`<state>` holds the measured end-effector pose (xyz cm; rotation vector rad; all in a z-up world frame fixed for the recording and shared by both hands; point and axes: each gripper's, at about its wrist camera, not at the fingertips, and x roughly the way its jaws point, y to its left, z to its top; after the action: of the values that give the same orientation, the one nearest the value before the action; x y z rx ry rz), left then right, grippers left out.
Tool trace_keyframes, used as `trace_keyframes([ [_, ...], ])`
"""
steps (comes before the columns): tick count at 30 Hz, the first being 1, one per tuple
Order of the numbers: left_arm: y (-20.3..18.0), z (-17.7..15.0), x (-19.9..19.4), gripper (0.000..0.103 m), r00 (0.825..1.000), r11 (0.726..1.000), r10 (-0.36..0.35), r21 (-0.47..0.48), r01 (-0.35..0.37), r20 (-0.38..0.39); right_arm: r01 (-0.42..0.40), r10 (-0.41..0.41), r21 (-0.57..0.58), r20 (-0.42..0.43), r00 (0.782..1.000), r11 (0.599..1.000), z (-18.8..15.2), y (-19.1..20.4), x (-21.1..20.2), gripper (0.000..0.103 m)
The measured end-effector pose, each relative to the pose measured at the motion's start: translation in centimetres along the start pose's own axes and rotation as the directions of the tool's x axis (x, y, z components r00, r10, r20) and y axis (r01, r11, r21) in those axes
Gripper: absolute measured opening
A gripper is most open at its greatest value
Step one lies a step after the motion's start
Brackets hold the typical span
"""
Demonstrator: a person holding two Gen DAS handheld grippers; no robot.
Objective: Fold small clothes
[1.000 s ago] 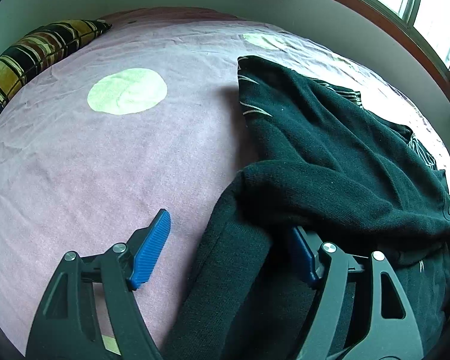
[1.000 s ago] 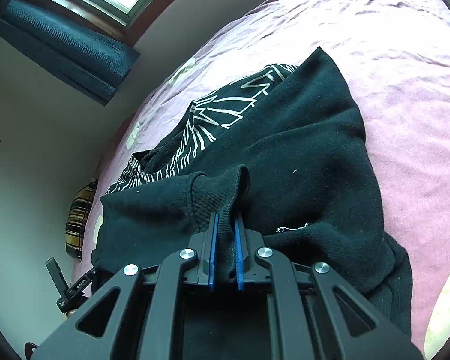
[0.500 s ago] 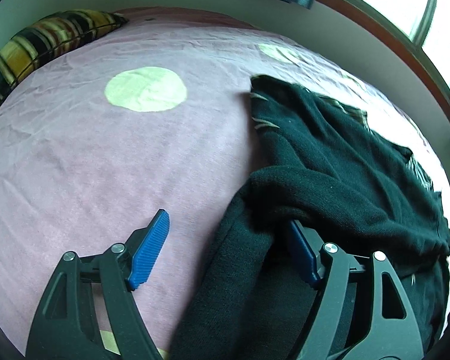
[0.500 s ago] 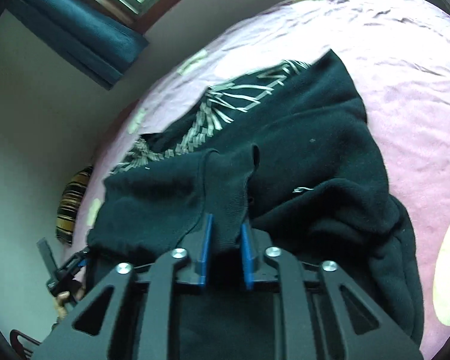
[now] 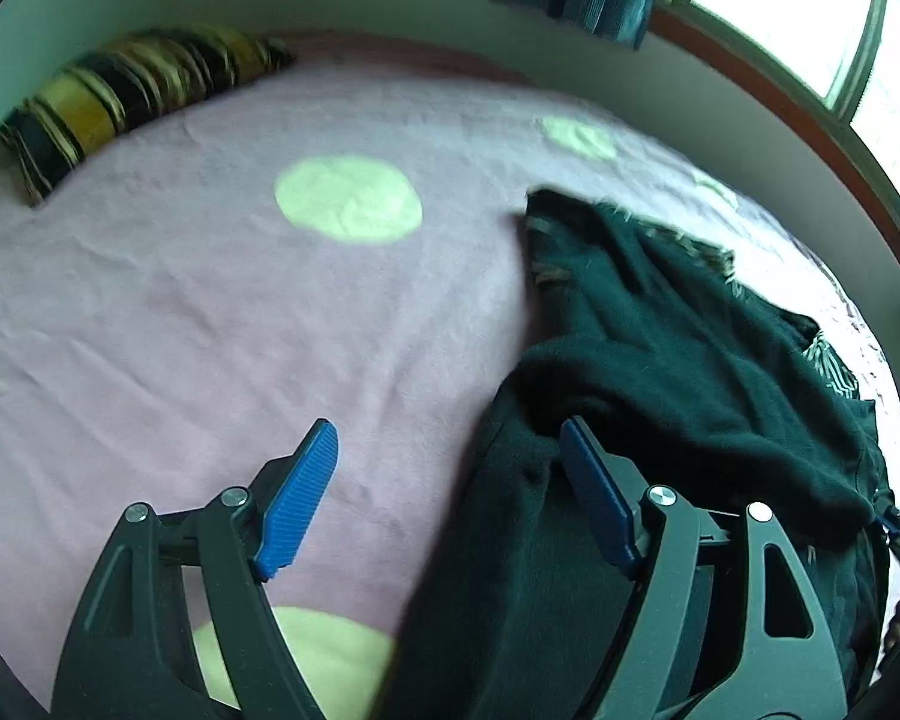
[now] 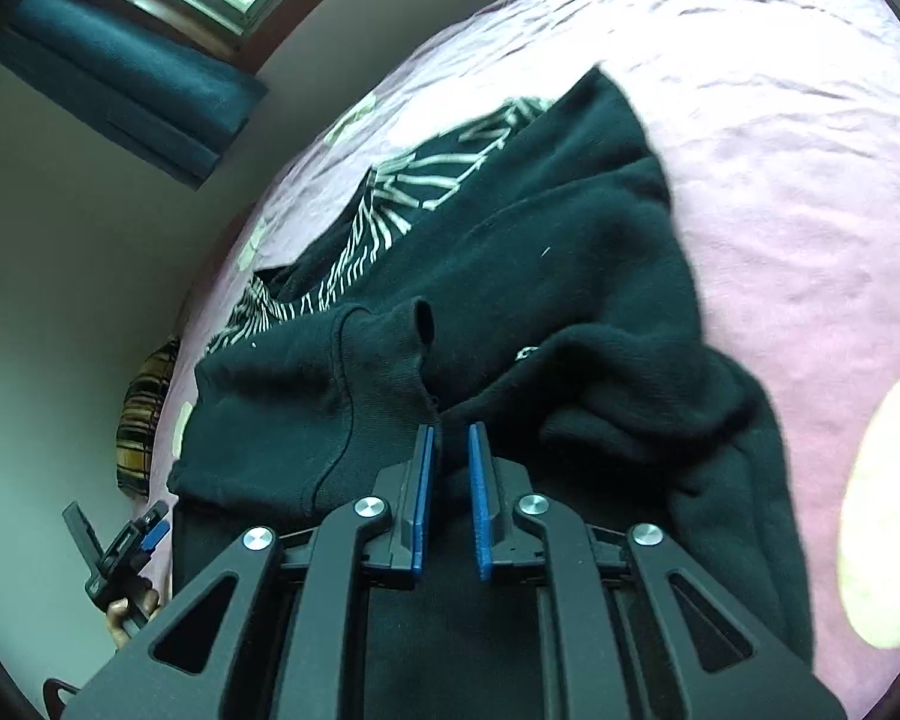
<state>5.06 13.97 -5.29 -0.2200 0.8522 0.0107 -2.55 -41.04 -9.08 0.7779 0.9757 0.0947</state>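
Over pink bedspread (image 5: pixel 180 312), left gripper (image 5: pixel 450 492) angled down, fingers apart, right gripper (image 6: pixel 450 480) fingers pinching dark sweater (image 6: pixel 570 300)

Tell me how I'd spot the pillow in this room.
Start from the big pink bed with pale green spots. Follow it to its far end by the wall: the pillow lies there. It alone is striped in yellow and black, unlike the dark sweater.
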Motion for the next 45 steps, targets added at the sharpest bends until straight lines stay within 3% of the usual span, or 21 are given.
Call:
trace_keyframes([
  [2, -1.1, 1.1, -1.4, 0.077, 0.999, 0.998, -0.008, 0.060, 0.006, 0.044, -0.048, 0.048, -0.004, 0.029, 0.998, 0.999, 0.6, 0.7, -1.0, 0.014],
  [4, -2.5, 2.1, -1.7, 0.077, 0.997, 0.993, -0.008, 0.119, 0.000, 0.073, -0.107, 0.107, -0.001, 0.042, 0.993, 0.994, 1.4, 1.4, -1.3, 0.027],
  [6, -4.1, 3.3, -1.1, 0.077, 0.996, 0.985, -0.024, 0.172, 0.009, 0.086, -0.115, 0.115, 0.004, 0.038, 0.993, 0.993, 2.0, 2.0, -0.6, 0.040],
  [10, -6.0, 3.9, 2.3, 0.078, 0.999, 0.976, -0.034, 0.214, 0.027, 0.029, -0.016, 0.016, 0.017, 0.013, 1.000, 1.000, 1.9, 1.7, 1.6, 0.054],
  [12, -6.3, 3.1, 4.3, 0.078, 0.999, 0.976, -0.013, 0.219, 0.021, -0.037, 0.019, -0.019, 0.031, -0.026, 0.999, 0.999, 1.2, 1.0, 2.7, 0.055],
  [15, -5.7, 1.5, 5.8, 0.078, 0.995, 0.976, 0.006, 0.216, 0.015, -0.099, 0.045, -0.045, -0.018, -0.014, 0.999, 0.999, -0.1, 1.5, 2.6, 0.055],
  [16, -5.5, 1.2, 6.1, 0.080, 0.994, 0.978, 0.003, 0.207, 0.020, -0.112, 0.060, -0.060, -0.043, 0.006, 0.998, 0.997, -0.4, 1.9, 2.3, 0.054],
  [17, -5.0, 1.1, 6.3, 0.082, 0.992, 0.982, -0.006, 0.186, 0.029, -0.124, 0.074, -0.073, -0.071, 0.014, 0.997, 0.995, -0.5, 2.3, 2.3, 0.045],
  [18, -4.7, 1.1, 6.5, 0.082, 0.991, 0.985, -0.016, 0.167, 0.038, -0.132, 0.071, -0.071, -0.086, 0.006, 0.997, 0.994, -0.5, 2.5, 2.5, 0.022],
  [19, -4.4, 1.1, 6.5, 0.083, 0.990, 0.988, -0.028, 0.150, 0.049, -0.138, 0.057, -0.058, -0.089, -0.018, 0.998, 0.994, -0.5, 2.5, 2.8, 0.007],
  [24, -4.2, 0.8, 6.7, 0.084, 0.991, 0.986, -0.016, 0.161, 0.037, -0.133, 0.075, -0.078, -0.073, -0.039, 0.996, 0.995, -1.3, 0.8, 3.1, 0.005],
  [27, -4.4, 0.5, 7.2, 0.084, 0.991, 0.983, -0.002, 0.182, 0.027, -0.134, 0.033, -0.035, -0.031, -0.048, 0.998, 0.999, -1.2, -0.6, 3.6, 0.002],
  [29, -4.6, 0.7, 7.2, 0.084, 0.991, 0.981, 0.004, 0.193, 0.022, -0.135, -0.038, 0.040, 0.035, -0.069, 0.997, 0.999, -0.7, -1.3, 2.9, 0.003],
  [34, -3.7, 0.9, 3.5, 0.083, 0.988, 0.975, -0.088, 0.193, 0.112, -0.129, -0.136, 0.137, 0.020, -0.065, 0.988, 0.990, -1.6, -0.7, -2.2, 0.014],
  [36, -2.8, 0.5, 1.7, 0.083, 0.978, 0.967, -0.150, 0.185, 0.176, -0.148, -0.138, 0.138, 0.004, -0.059, 0.989, 0.990, -2.6, -1.2, -4.9, 0.045],
  [39, -0.1, -1.5, -1.8, 0.083, 0.958, 0.955, -0.217, 0.165, 0.248, -0.185, -0.106, 0.105, -0.031, -0.044, 0.994, 0.994, -4.9, -2.3, -8.8, 0.050],
  [45, 5.5, -6.8, -6.2, 0.083, 0.937, 0.958, -0.220, 0.122, 0.260, -0.269, -0.062, 0.063, 0.036, -0.031, 0.998, 0.997, -9.3, -6.7, -14.1, 0.057],
])
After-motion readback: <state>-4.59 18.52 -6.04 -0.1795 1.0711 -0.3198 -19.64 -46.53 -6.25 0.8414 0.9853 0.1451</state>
